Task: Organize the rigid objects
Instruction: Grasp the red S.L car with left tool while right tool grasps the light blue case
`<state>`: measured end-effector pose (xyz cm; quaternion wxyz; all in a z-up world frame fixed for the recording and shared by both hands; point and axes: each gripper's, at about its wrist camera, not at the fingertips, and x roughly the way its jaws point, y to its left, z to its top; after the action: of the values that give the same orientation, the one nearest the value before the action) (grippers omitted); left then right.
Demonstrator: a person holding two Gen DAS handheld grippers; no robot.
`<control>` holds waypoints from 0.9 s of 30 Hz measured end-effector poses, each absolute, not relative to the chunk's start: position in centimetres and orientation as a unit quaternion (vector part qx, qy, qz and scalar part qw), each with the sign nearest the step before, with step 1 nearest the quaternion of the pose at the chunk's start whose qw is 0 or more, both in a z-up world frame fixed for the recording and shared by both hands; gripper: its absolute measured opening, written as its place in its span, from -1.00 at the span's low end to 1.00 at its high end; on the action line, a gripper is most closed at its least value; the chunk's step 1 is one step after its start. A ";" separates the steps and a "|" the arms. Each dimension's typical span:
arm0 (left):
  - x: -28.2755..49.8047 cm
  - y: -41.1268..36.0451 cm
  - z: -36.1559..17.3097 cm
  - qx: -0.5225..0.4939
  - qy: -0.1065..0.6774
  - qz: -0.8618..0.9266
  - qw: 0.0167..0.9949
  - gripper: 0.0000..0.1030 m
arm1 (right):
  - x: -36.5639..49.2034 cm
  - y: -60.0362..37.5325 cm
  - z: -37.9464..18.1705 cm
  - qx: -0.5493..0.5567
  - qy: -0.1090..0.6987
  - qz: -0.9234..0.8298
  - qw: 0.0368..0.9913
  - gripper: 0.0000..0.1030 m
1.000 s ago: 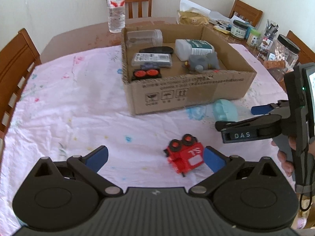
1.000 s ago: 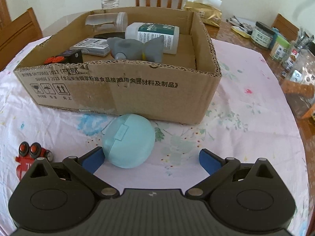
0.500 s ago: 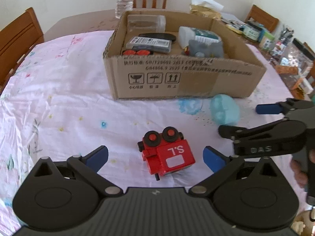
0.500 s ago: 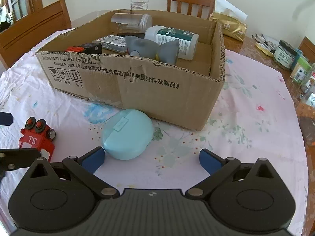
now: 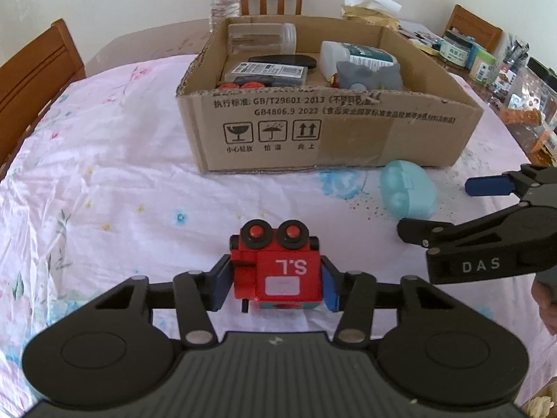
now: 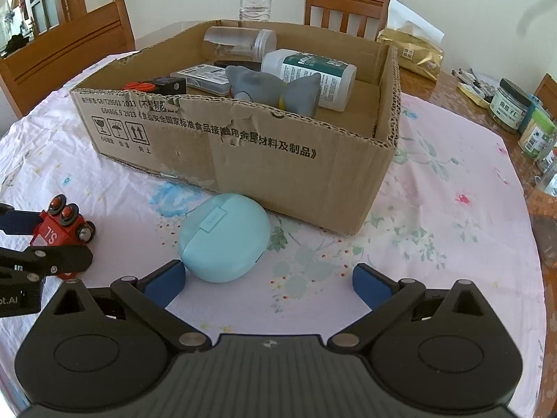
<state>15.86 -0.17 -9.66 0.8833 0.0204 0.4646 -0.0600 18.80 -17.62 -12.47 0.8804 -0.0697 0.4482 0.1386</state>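
A: Starting at the left, what is the left gripper [image 5: 276,280] doing?

B: Its blue pads [image 5: 222,282] are pressed against both sides of a red toy train block [image 5: 276,275], low in the left wrist view at about 6 o'clock. The block sits on the pink flowered tablecloth [image 5: 104,181] (its black-and-red wheels face away, and the white letters "S.L" read upside down).

A: And moving right?

B: A cardboard box [image 5: 330,132] stands at 12 o'clock from the block, well apart from it. Inside lie a clear jar [image 5: 261,38], a white bottle [image 5: 355,57] on its side, a grey soft toy [image 5: 369,76] and a flat packet [image 5: 266,71].

A: Anything outside the box?

B: A pale blue oval case [image 6: 224,237], closed, lies on the cloth just beside the box's front wall.

A: Where is the right gripper [image 6: 268,280]?

B: At about 3 o'clock in the left view. Its jaws stand wide apart with nothing between them. In its own camera the case sits at 11 o'clock from the gap, with the left blue pad [image 6: 165,282] just beside its near edge; whether they touch, I cannot tell.

A: Far right?

B: Jars and tins [image 6: 511,104] crowd the bare table edge at 2 o'clock.
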 end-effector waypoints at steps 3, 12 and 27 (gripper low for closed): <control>16.4 0.6 -9.7 0.035 0.459 -0.052 0.886 -0.02 | 18.8 -17.4 -12.4 -0.070 0.453 0.138 0.878 1.00; 18.0 4.0 -9.8 0.028 0.457 -0.021 0.889 -0.02 | 20.1 -15.3 -12.5 -0.051 0.455 0.099 0.884 1.00; 18.1 4.3 -9.9 0.036 0.453 -0.043 0.890 0.06 | 19.3 -16.4 -11.9 -0.035 0.445 0.072 0.892 0.58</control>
<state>18.09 4.34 -9.91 0.8896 0.0361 0.4534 -0.0432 19.25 -16.37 -11.88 0.8919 -0.0347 0.4452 0.0721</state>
